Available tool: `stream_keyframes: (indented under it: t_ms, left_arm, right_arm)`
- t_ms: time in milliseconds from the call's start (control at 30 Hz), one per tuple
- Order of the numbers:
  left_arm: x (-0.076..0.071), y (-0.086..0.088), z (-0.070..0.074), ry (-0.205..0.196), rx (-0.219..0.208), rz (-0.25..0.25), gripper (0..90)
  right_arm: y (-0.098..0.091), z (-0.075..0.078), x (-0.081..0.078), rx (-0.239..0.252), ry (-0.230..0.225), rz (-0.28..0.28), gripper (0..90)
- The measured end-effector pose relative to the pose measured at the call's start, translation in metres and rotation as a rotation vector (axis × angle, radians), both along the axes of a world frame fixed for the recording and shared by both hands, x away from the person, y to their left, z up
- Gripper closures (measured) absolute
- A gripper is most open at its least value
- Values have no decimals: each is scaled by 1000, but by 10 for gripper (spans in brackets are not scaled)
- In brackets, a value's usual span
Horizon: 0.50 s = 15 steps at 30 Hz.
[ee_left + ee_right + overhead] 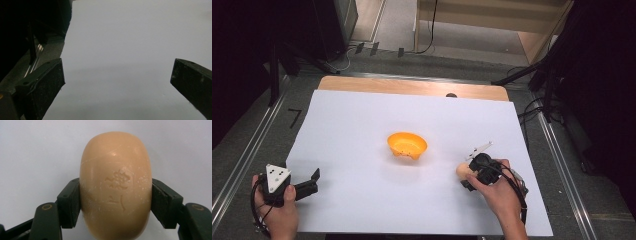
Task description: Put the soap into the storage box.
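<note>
Right gripper (115, 202): jaws pressed against both sides of a tan soap bar (115, 185), gripping it just above the white sheet (362, 130).
Soap bar: near the sheet's right front, to the right of the orange bowl (407, 145) and apart from it.
Left gripper (117, 82): jaws spread wide, nothing between them, at the sheet's left front corner.
Bowl: mid-sheet.

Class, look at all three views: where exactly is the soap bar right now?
The soap sits between the right gripper's pads, low on the white sheet at the high view's right, right of the orange bowl.
</note>
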State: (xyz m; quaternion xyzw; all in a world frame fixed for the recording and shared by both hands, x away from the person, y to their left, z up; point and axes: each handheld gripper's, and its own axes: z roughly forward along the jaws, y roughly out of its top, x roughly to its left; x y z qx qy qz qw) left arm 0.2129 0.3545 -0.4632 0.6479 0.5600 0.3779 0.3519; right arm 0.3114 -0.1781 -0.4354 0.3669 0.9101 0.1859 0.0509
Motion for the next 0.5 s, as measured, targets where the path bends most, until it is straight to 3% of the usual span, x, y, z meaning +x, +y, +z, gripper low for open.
stream_keyframes:
  t_ms: [300,367,500]
  left_arm:
    - [0,0,0,-1,-2,-1,0]
    - [0,0,0,-1,-2,-1,0]
    - [0,0,0,-2,-4,-4,0]
  right_arm:
    - [3,21,10,2,-44,75,331]
    - [9,26,13,-15,-65,131,331]
    - [16,30,18,-38,-76,179,331]
